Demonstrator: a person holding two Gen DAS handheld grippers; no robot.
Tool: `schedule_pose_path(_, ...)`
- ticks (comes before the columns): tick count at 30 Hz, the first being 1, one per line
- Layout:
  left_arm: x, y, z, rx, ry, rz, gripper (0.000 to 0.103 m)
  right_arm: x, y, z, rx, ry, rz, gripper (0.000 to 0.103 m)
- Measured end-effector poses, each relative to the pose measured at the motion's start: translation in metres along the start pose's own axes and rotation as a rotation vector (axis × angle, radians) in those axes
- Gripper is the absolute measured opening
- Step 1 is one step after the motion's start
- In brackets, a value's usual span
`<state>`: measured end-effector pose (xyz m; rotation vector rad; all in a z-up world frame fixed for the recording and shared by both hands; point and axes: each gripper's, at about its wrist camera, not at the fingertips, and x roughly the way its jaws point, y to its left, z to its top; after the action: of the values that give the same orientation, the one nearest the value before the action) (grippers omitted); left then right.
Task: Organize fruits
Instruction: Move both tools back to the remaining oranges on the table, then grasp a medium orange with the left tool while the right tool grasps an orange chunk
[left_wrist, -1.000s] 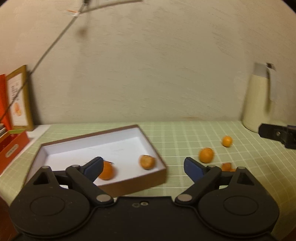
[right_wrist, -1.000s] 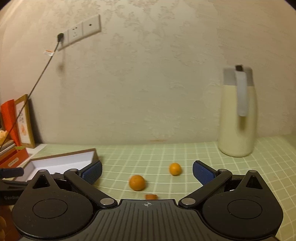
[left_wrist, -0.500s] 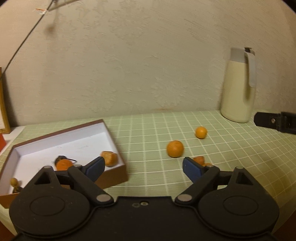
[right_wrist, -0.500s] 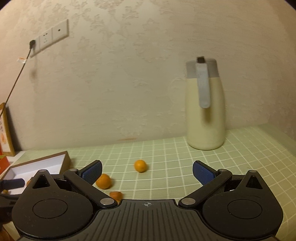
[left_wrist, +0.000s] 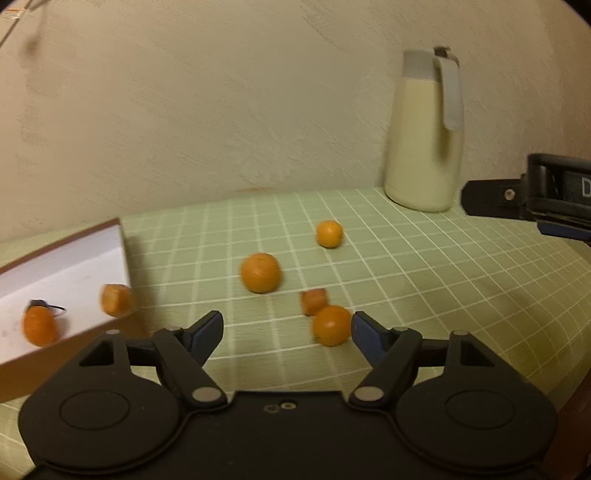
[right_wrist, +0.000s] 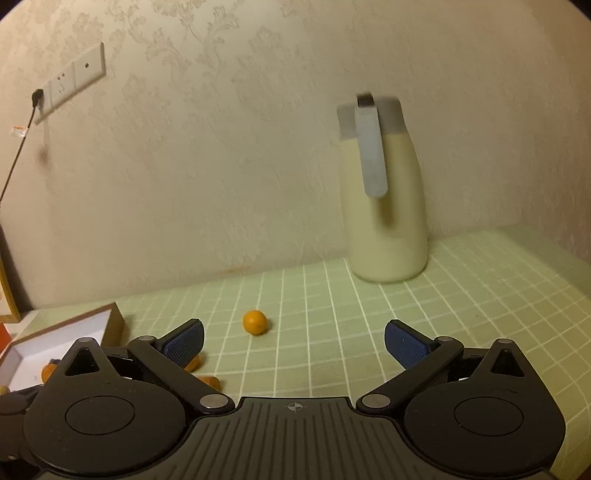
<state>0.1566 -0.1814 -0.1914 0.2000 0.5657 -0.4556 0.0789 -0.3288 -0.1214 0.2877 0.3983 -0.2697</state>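
Note:
In the left wrist view my left gripper (left_wrist: 287, 330) hangs low over the green checked cloth, its jaws closing. A small orange (left_wrist: 331, 325) lies between them, close to the right finger (left_wrist: 364, 332), and is not pinched. Just beyond sit an orange chunk (left_wrist: 314, 301), a larger orange (left_wrist: 260, 272) and a far small orange (left_wrist: 328, 233). The white-lined brown box (left_wrist: 74, 258) at the left holds two orange fruits (left_wrist: 40, 325) (left_wrist: 116, 300). My right gripper (right_wrist: 294, 343) is open and empty, with that far small orange (right_wrist: 255, 322) ahead of it.
A cream jug (left_wrist: 424, 136) with a grey handle stands against the wall at the back right, also the jug (right_wrist: 384, 206) in the right wrist view. A wall socket (right_wrist: 74, 79) with a cable is up left. The cloth's edge drops off at the right.
The left view has swung right and moved down toward the loose oranges; the box has slid to the left edge and the left jaws have narrowed. The right view turned slightly right.

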Motion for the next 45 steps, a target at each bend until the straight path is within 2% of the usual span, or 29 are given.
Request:
schedule_pose_path(6, 0.019, -0.015, -0.001, 0.002, 0.02, -0.01, 0.064, 0.014, -0.007, -0.004, 0.015, 0.062, -0.008, 0.103)
schedule_pose_path(9, 0.026, -0.019, -0.002, 0.003, 0.031, -0.011, 0.058, 0.018, -0.009, -0.004, 0.021, 0.073, -0.011, 0.103)
schedule_pose_path(14, 0.038, -0.025, -0.003, -0.002, 0.049, -0.016, 0.043, 0.022, -0.011, -0.002, 0.022, 0.076, -0.019, 0.103)
schedule_pose_path(16, 0.042, -0.027, -0.004, -0.003, 0.058, -0.021, 0.04, 0.023, -0.012, -0.002, 0.027, 0.075, -0.022, 0.103)
schedule_pose_path(18, 0.046, -0.027, -0.006, 0.0, 0.07, -0.021, 0.026, 0.025, -0.014, -0.001, 0.036, 0.077, -0.022, 0.103)
schedule_pose_path(19, 0.048, -0.027, -0.007, 0.001, 0.076, -0.018, 0.024, 0.026, -0.014, -0.001, 0.04, 0.08, -0.022, 0.103)
schedule_pose_path(22, 0.048, -0.023, -0.009, -0.004, 0.07, -0.024, 0.023, 0.029, -0.013, -0.001, 0.043, 0.084, -0.02, 0.103)
schedule_pose_path(26, 0.045, -0.014, -0.009, -0.022, 0.069, 0.005, 0.023, 0.036, -0.007, -0.004, 0.04, 0.093, -0.009, 0.103)
schedule_pose_path(38, 0.02, 0.039, -0.004, -0.078, 0.014, 0.131, 0.023, 0.073, 0.035, -0.022, -0.025, 0.174, 0.049, 0.101)
schedule_pose_path(40, 0.017, 0.046, -0.004, -0.088, 0.011, 0.141, 0.023, 0.081, 0.045, -0.028, -0.046, 0.197, 0.064, 0.08)
schedule_pose_path(42, 0.014, 0.052, -0.003, -0.094, 0.008, 0.151, 0.023, 0.092, 0.055, -0.034, -0.058, 0.237, 0.075, 0.075)
schedule_pose_path(45, 0.01, 0.058, -0.004, -0.094, 0.001, 0.167, 0.023, 0.1, 0.065, -0.038, -0.049, 0.256, 0.091, 0.074)
